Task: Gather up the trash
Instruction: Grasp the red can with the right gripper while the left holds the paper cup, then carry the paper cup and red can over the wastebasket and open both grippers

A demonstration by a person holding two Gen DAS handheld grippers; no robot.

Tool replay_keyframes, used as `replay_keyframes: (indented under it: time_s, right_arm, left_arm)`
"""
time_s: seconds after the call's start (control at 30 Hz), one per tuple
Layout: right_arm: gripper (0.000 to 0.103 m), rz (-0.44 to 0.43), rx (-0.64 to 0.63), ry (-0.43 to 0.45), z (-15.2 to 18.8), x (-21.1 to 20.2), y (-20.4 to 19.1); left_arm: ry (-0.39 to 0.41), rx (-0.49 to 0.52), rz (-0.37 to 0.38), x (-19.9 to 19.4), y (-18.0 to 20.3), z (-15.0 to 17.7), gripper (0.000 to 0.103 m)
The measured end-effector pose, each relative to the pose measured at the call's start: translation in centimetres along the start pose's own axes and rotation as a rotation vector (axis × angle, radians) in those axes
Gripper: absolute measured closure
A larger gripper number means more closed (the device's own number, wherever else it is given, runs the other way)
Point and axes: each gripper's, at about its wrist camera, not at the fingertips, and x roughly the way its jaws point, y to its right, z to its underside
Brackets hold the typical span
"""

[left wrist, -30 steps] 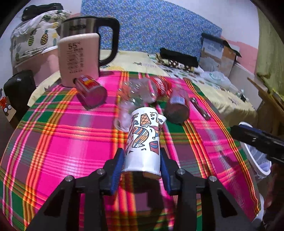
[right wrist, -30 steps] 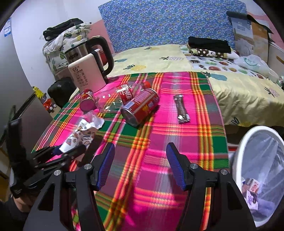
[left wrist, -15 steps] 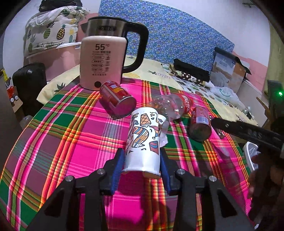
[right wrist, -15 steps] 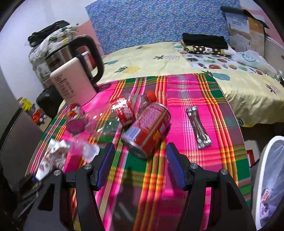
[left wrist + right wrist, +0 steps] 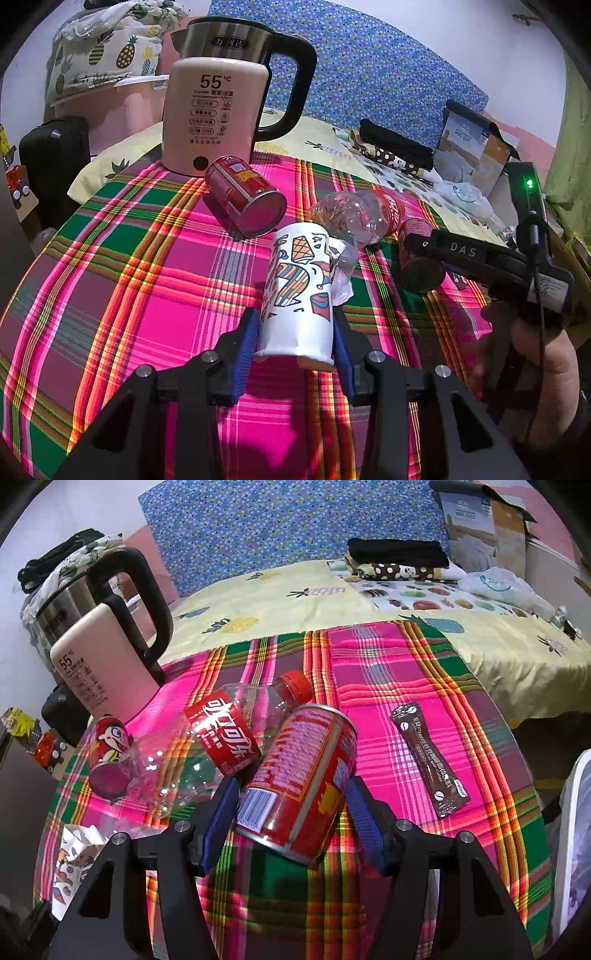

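My left gripper (image 5: 295, 343) is shut on a white paper cup with coloured drawings (image 5: 299, 291), held over the plaid tablecloth (image 5: 129, 277); the cup also shows in the right wrist view (image 5: 74, 853). My right gripper (image 5: 291, 812) is open, its blue pads on either side of a red can (image 5: 299, 779) that lies on its side; I cannot tell whether they touch it. An empty clear cola bottle (image 5: 221, 734) lies against that can. A smaller red can (image 5: 109, 760) lies left of it. A brown snack wrapper (image 5: 430, 760) lies to the right.
A pink electric kettle (image 5: 218, 107) stands at the table's far left. A white bin lined with plastic (image 5: 572, 849) stands off the table's right edge. A bed with a yellow sheet (image 5: 332, 602) lies behind the table.
My right gripper has moved forward and down until its pads flank the large red can. My left gripper, still holding the cup, has swung left toward the kettle and nearer the table.
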Motion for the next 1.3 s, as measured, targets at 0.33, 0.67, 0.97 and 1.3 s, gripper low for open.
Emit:
replay_keyframes:
  time_s: [0.33,0.67,0.97,1.3]
  right_arm:
    - [0.048,-0.041,0.008,-0.021,0.2,-0.5,1.8]
    - [0.049,-0.084,-0.033,-0.011,2.7,-4.3,3.2]
    - [0.049,-0.098,-0.044,0.000,5.2,-8.3,5.4]
    - [0.049,-0.082,-0.008,0.056,6.6,-11.6,8.2]
  left_arm:
    - [-0.009,0.015,-0.017,-0.1,0.4,0.3,0.062]
    - [-0.026,0.054,-0.026,-1.2,2.2,1.4,0.062]
    - [-0.040,0.104,0.016,-2.5,5.9,2.5,0.062]
    - [-0.054,0.175,0.077,-3.5,10.7,3.5,0.062]
